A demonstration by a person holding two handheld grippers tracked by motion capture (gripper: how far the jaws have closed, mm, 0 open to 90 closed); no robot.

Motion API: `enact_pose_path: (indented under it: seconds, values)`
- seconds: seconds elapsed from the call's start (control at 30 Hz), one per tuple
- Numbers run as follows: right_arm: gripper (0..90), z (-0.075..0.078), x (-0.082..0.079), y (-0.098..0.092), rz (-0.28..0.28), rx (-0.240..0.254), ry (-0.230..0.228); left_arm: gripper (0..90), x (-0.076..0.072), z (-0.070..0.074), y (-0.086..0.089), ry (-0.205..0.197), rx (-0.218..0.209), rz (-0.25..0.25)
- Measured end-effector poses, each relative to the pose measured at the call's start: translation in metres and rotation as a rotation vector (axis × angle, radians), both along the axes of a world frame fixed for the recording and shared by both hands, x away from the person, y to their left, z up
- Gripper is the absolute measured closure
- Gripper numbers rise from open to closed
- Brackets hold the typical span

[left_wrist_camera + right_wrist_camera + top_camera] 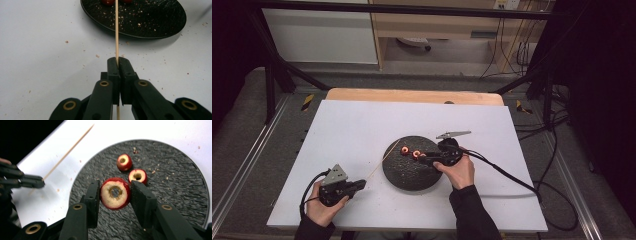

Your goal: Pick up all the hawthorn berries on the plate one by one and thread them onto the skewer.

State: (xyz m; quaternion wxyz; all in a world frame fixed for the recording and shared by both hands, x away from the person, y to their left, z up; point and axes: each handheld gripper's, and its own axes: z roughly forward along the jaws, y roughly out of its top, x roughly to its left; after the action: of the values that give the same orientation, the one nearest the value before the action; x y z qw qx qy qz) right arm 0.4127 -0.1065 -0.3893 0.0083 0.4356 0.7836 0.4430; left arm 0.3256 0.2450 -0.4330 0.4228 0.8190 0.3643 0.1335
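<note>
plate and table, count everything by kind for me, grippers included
red cored fruit pieces: 3 (one between the right gripper's jaws, two on the plate)
black plate: 1
wooden skewer: 1
grippers: 2 (left, right)
total: 7

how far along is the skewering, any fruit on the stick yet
Nothing threaded yet: the skewer is bare, clamped in the left tongs. In hand: the right tongs grip one cored fruit piece over the black plate. Left: two pieces on the plate.
</note>
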Motion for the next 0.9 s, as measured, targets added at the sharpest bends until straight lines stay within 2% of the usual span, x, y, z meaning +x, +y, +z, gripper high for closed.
enact_pose_path:
  seconds: [0.43, 0.57, 0.9]
  values:
    - [61.1, -0.016, -0.013, -0.011, -0.143, 0.282, -0.087, 87.7, -0.003, 0.000, -0.009, -0.024, -0.002, 0.010]
    - [61.2, -0.023, -0.015, -0.010, -0.177, 0.338, -0.107, 87.7, -0.005, 0.001, -0.013, -0.033, -0.006, 0.004]
    - [61.3, -0.034, -0.018, -0.002, -0.234, 0.417, -0.145, 87.6, -0.008, 0.000, -0.017, -0.034, -0.016, -0.003]
